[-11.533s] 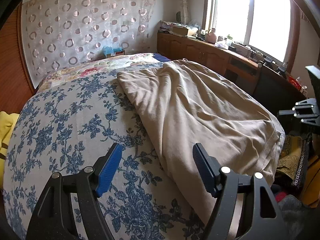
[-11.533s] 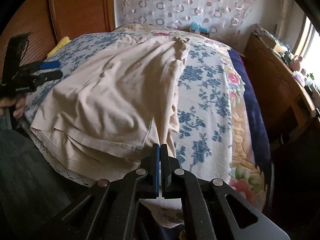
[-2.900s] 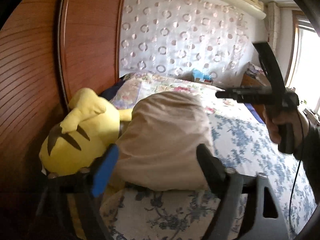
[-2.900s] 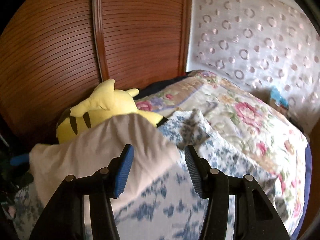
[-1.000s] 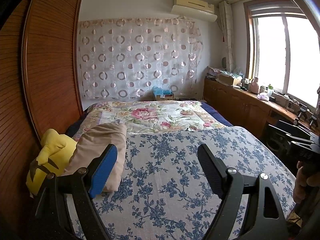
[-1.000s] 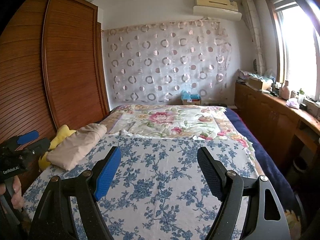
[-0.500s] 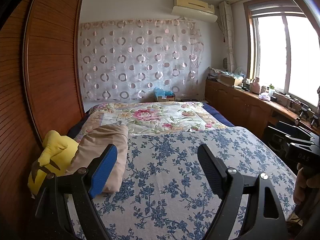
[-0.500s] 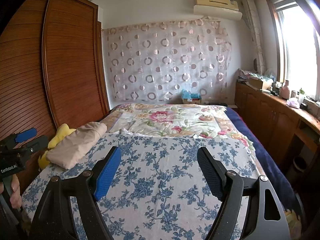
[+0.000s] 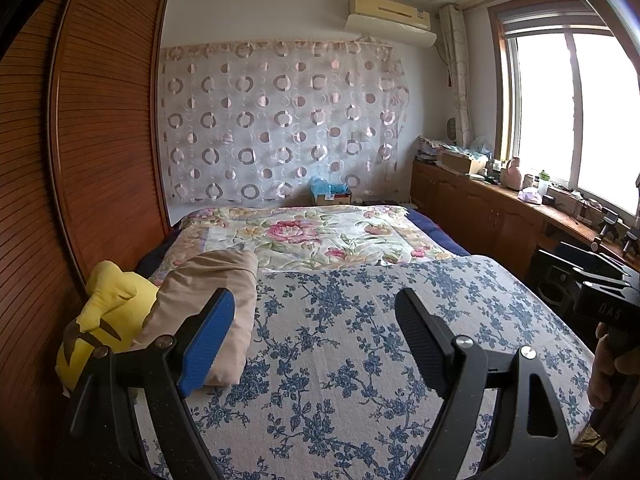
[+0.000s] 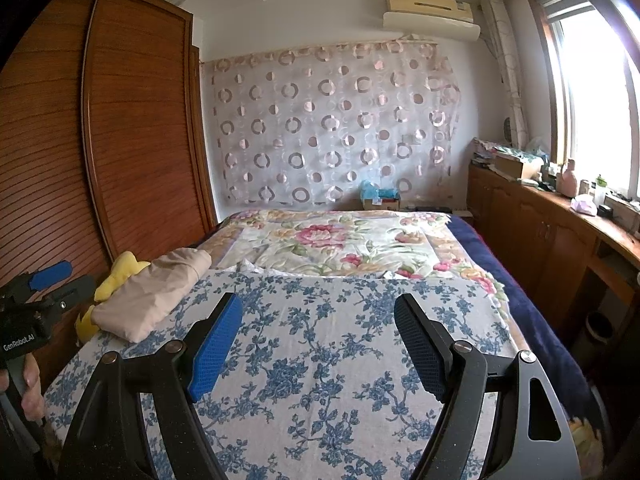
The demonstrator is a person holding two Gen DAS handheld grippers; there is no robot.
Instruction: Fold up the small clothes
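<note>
Where the beige cotton garment (image 9: 208,304) was lying spread across the blue-flowered white bedspread (image 9: 360,360) seconds ago, it is now sitting folded at about nine o'clock on the bed, leaning on the yellow plush toy (image 9: 100,316). The left gripper (image 9: 310,344) and right gripper (image 10: 318,344) are both hovering with jaws gaping wide, holding and touching nothing. The left view is catching a hand gripping the right tool's handle; the right view is showing fingers (image 10: 30,388) under the left tool.
</note>
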